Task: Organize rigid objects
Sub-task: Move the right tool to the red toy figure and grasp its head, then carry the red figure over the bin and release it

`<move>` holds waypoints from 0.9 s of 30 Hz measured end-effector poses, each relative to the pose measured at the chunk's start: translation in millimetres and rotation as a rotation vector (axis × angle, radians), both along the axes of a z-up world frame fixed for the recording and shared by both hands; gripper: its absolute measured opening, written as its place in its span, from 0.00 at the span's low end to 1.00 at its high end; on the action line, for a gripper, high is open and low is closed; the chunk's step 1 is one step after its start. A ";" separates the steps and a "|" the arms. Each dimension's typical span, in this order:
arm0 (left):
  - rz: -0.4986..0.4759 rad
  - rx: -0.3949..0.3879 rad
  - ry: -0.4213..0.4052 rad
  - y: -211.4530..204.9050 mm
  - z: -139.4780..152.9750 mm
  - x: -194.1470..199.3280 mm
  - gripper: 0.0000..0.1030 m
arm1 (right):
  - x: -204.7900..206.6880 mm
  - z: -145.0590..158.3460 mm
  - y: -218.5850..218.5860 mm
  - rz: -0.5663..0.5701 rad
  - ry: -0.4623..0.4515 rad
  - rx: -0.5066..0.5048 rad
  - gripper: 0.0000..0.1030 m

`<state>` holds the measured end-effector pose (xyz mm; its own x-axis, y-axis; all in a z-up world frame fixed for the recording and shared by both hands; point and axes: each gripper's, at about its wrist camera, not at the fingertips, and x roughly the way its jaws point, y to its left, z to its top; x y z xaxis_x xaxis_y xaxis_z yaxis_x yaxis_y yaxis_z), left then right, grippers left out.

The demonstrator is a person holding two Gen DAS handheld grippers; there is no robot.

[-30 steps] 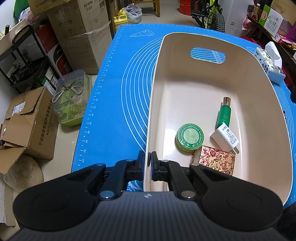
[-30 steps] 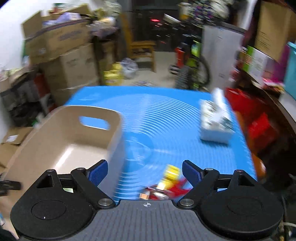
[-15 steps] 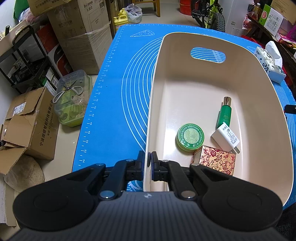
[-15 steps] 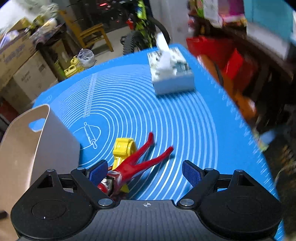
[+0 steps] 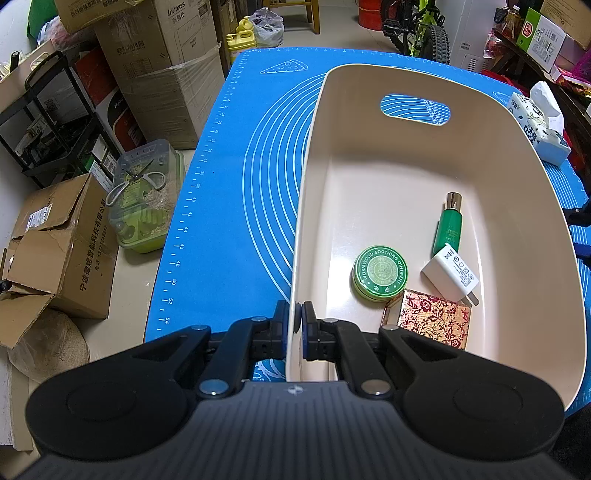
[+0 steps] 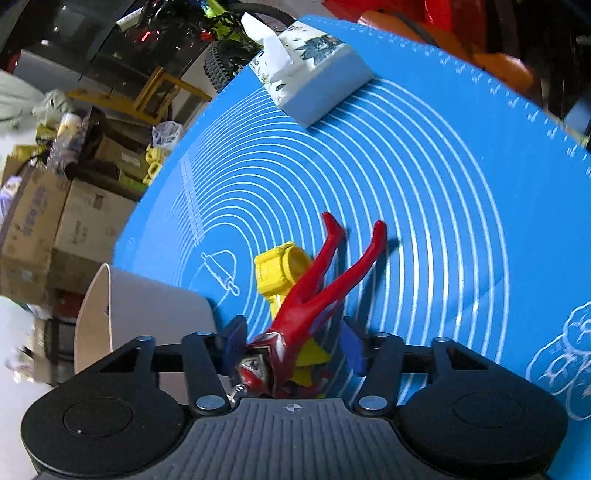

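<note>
My left gripper (image 5: 298, 325) is shut on the near rim of a cream bin (image 5: 517, 122) standing on the blue mat (image 5: 229, 192). In the bin lie a green tin (image 5: 379, 273), a green bottle (image 5: 447, 229), a white charger (image 5: 450, 275) and a red patterned box (image 5: 430, 325). In the right wrist view, a red toy figure (image 6: 317, 291) lies across a yellow plastic toy (image 6: 282, 273) on the mat, right of the bin (image 6: 155, 314). My right gripper (image 6: 292, 338) straddles the figure's upper body, jaws closing; the right pad still stands clear of it.
A tissue pack (image 6: 314, 85) sits at the mat's far end, also seen beyond the bin (image 5: 541, 125). Left of the table, on the floor, are cardboard boxes (image 5: 62, 251) and a clear container with scissors (image 5: 144, 199). A bicycle (image 5: 424, 29) stands behind.
The right gripper has dropped towards the mat and rolled, and its jaws have narrowed around the red figure. The left gripper and the bin have stayed still.
</note>
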<state>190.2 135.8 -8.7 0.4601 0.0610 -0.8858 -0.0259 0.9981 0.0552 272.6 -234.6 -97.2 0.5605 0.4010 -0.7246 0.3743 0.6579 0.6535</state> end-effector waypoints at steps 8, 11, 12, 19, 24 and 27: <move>0.000 0.000 0.000 0.0 -0.1 0.0 0.08 | 2.8 3.4 5.6 0.016 -0.033 -0.047 0.32; 0.000 0.001 0.000 0.0 -0.1 0.1 0.08 | -0.8 11.0 6.3 0.038 -0.054 -0.090 0.32; 0.000 0.000 0.000 0.1 -0.1 0.1 0.08 | -2.0 14.5 7.1 0.044 -0.066 -0.104 0.32; 0.000 0.000 0.000 0.1 -0.2 0.1 0.08 | -18.0 41.0 6.3 0.094 -0.150 -0.159 0.32; 0.001 0.000 0.000 0.1 -0.2 0.1 0.08 | -29.1 69.2 13.7 0.125 -0.227 -0.181 0.32; 0.000 0.000 0.000 0.2 -0.2 0.1 0.08 | -34.1 82.5 19.7 0.145 -0.270 -0.165 0.32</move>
